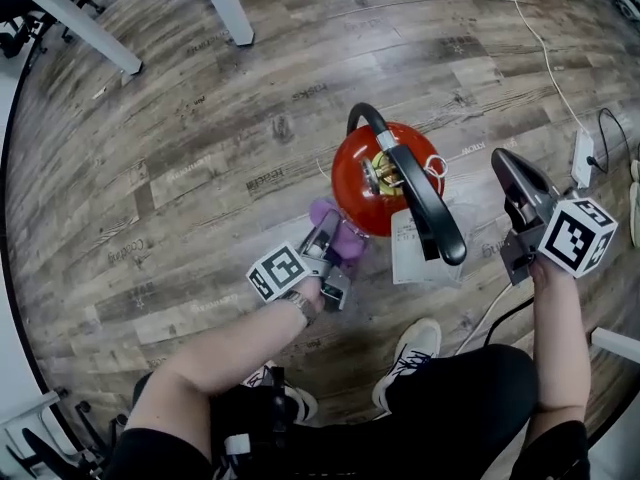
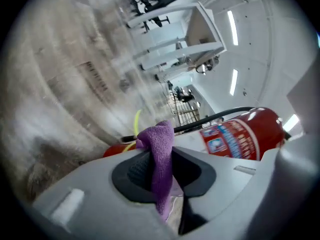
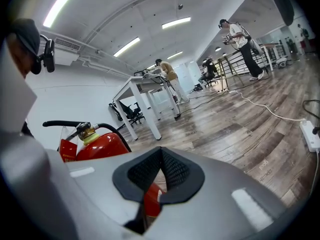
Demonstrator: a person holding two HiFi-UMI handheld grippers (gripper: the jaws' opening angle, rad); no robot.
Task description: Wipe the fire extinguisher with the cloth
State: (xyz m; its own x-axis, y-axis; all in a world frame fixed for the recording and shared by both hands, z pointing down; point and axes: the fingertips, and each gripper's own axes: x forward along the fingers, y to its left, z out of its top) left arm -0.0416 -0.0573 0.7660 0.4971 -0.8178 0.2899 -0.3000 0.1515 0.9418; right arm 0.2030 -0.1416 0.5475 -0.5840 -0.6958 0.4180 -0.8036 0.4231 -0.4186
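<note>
A red fire extinguisher (image 1: 372,184) with a black handle and hose stands upright on the wood floor, seen from above in the head view. My left gripper (image 1: 335,230) is shut on a purple cloth (image 1: 342,238), low against the extinguisher's left side. In the left gripper view the purple cloth (image 2: 159,159) sticks out between the pads, with the extinguisher's red body (image 2: 245,134) just beyond. My right gripper (image 1: 508,168) is shut and holds nothing, to the right of the extinguisher. The right gripper view shows the extinguisher (image 3: 92,145) at the left.
White table legs (image 1: 225,6) stand at the far side. A white cable (image 1: 540,43) runs to a power strip (image 1: 583,158) at the right. The person's shoes (image 1: 410,353) are close to the extinguisher. A paper tag (image 1: 412,253) hangs by the handle. People stand far off (image 3: 245,41).
</note>
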